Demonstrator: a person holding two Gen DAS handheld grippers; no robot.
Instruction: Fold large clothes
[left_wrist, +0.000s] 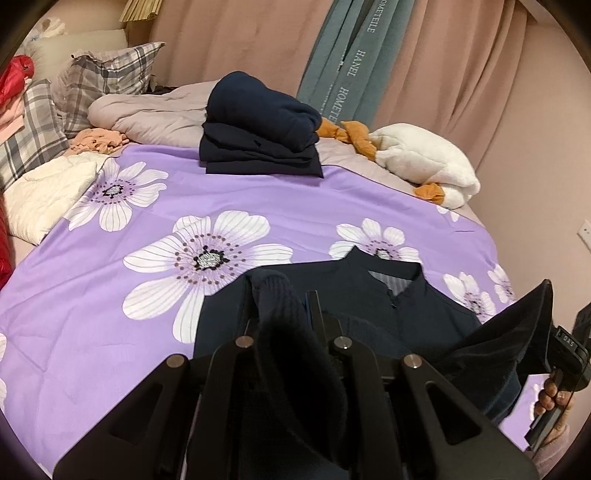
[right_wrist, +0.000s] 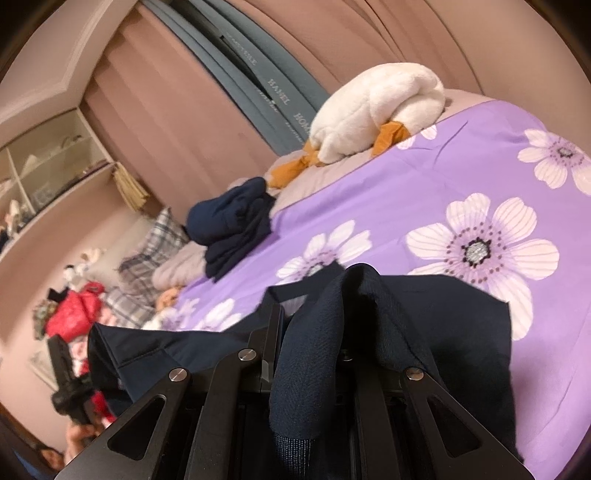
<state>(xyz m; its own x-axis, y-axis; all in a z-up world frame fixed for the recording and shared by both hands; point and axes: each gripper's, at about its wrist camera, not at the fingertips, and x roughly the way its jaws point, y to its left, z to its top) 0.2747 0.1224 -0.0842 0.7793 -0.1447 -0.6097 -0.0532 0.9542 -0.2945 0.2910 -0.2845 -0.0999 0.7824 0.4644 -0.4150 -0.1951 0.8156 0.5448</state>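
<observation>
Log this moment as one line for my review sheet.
left tongs: shut on navy shirt | right tongs: shut on navy shirt | surface: purple floral bedsheet | folded navy pile: behind

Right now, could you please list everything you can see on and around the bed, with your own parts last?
Navy garment: one, dark navy, collar up on the near part of the bedspread, both ends lifted.
Folded clothes stack: one pile, navy, far side of the bed.
Bedspread: one, purple with white flowers, covering the bed.
Goose plush: one, white with orange feet, far right edge.
Plaid pillows: at least two, grey check, far left.
Curtains: pink with a teal panel, behind the bed.
Left gripper: one, black, shut on the navy garment.
Right gripper: one, black, shut on the navy garment.
</observation>
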